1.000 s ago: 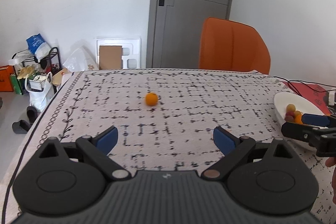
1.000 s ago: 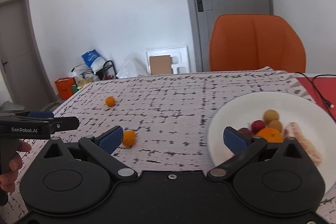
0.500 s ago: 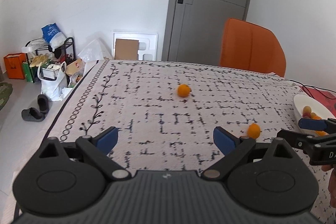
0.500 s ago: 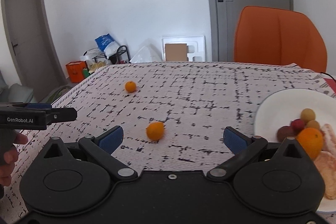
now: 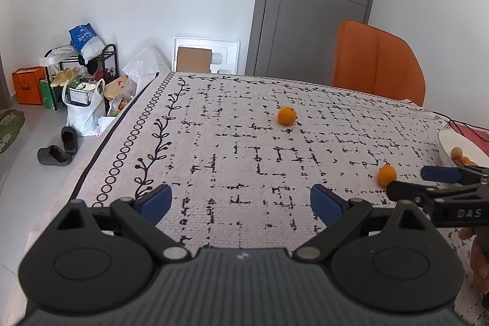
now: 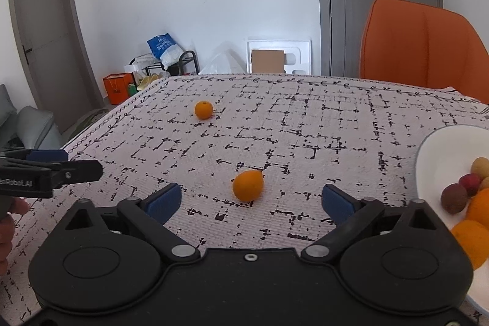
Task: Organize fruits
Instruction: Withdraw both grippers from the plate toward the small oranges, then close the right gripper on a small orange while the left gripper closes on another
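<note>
Two small oranges lie on the patterned tablecloth. The near orange (image 6: pixel 248 185) (image 5: pixel 386 175) sits between and just ahead of my right gripper (image 6: pixel 249 200), whose jaws are closing with wide gaps on both sides of the fruit. The far orange (image 6: pixel 203 109) (image 5: pixel 287 115) rests farther back. A white plate (image 6: pixel 434 148) (image 5: pixel 446 142) at the right holds several fruits. My left gripper (image 5: pixel 241 199) is open over bare cloth with nothing between its fingers. In the left wrist view the right gripper (image 5: pixel 428 182) appears at the right, beside the near orange.
An orange chair (image 6: pixel 421 45) stands behind the table's far edge. The table's left edge (image 5: pixel 101 148) drops to the floor, where bags, a shoe rack (image 5: pixel 82 72) and slippers lie. A red mat with a cable (image 5: pixel 467 130) is behind the plate.
Both views have swung left. The near orange now sits centred between the right gripper's fingers, the plate has slid to the right edge, and the right fingers stand slightly narrower.
</note>
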